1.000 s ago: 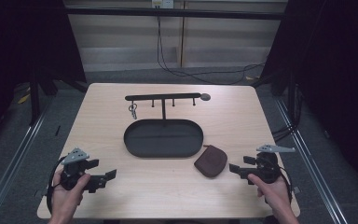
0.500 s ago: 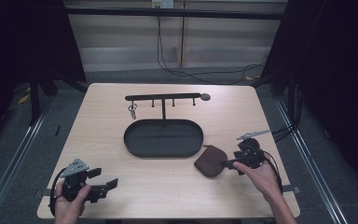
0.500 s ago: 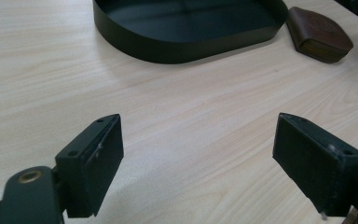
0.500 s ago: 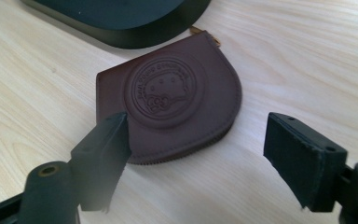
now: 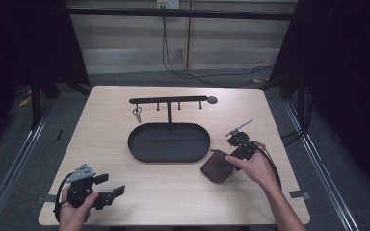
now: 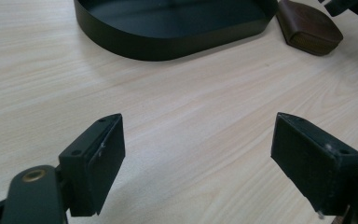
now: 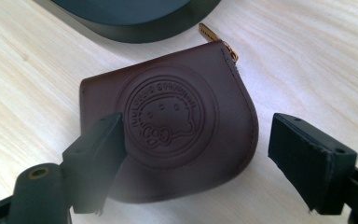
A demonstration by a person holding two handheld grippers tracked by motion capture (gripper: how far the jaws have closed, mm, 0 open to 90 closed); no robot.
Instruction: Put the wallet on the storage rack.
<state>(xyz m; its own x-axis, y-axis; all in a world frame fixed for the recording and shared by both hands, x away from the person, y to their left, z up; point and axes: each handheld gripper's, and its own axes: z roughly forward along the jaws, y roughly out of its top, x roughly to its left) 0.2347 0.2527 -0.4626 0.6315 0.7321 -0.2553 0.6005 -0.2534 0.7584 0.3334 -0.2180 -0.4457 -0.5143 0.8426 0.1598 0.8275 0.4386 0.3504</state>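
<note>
The right tongs have been carried forward and inward from the near right edge of the tabletop and are now brought right up to the pouch, which a second ago lay well to their left. In the right gripper view the pouch is now seen between the spread jaws, with one jaw over its edge and the other clear of it. The right hand has been stretched out behind them. The left tongs have been drawn back toward the near edge and turned slightly, and their jaws are kept apart above bare wood.
</note>
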